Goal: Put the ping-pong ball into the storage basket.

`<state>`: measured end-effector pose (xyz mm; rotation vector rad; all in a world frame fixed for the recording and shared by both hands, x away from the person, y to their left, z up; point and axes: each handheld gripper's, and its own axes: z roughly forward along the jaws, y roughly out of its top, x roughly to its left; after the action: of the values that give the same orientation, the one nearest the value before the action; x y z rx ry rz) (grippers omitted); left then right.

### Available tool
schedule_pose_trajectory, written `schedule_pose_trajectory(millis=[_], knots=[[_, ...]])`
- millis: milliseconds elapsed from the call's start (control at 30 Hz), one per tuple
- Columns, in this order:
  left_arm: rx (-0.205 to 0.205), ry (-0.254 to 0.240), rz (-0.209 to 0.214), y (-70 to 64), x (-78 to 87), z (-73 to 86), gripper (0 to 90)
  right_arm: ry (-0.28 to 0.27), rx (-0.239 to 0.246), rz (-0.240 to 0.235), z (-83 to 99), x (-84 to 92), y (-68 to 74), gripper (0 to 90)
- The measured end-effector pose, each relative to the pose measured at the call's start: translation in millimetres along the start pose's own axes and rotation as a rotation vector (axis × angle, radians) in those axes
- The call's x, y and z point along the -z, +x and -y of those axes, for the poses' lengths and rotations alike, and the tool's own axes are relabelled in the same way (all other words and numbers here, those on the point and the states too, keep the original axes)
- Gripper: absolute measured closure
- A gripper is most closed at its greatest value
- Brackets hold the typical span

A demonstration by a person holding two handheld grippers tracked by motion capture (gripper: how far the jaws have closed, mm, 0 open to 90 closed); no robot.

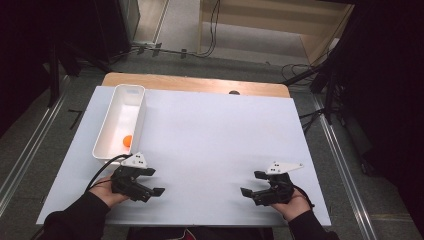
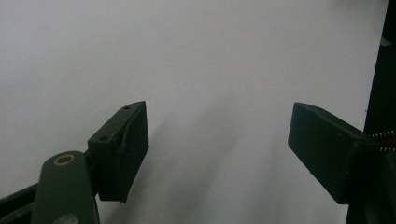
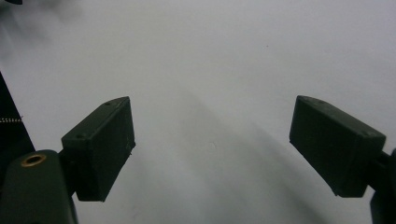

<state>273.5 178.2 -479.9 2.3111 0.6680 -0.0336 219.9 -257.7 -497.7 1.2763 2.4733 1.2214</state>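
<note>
An orange ball [image 1: 127, 140] is seen inside the long white plastic bin [image 1: 107, 131]; the left gripper [image 1: 152, 182] and right gripper [image 1: 251, 183] are held beside it over the white tabletop [image 1: 220, 130], jaws apart, nothing gripped.

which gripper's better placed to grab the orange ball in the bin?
Left. The left gripper sits just below the near end of the white bin holding the orange ball, jaws open and empty. The right gripper, also open, is across the table.
</note>
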Motion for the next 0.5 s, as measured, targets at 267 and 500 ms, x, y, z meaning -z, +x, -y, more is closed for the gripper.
schedule_pose_trajectory(millis=[267,500], knots=[[0.014,0.003,-0.005,0.8,4.8,9.0,20.8,0.002,0.0,0.0,0.2,0.2,0.2,12.9],[0.014,0.008,-0.007,-0.5,5.5,12.2,20.8,0.004,-0.001,0.005,0.4,-0.2,0.3,12.9]])
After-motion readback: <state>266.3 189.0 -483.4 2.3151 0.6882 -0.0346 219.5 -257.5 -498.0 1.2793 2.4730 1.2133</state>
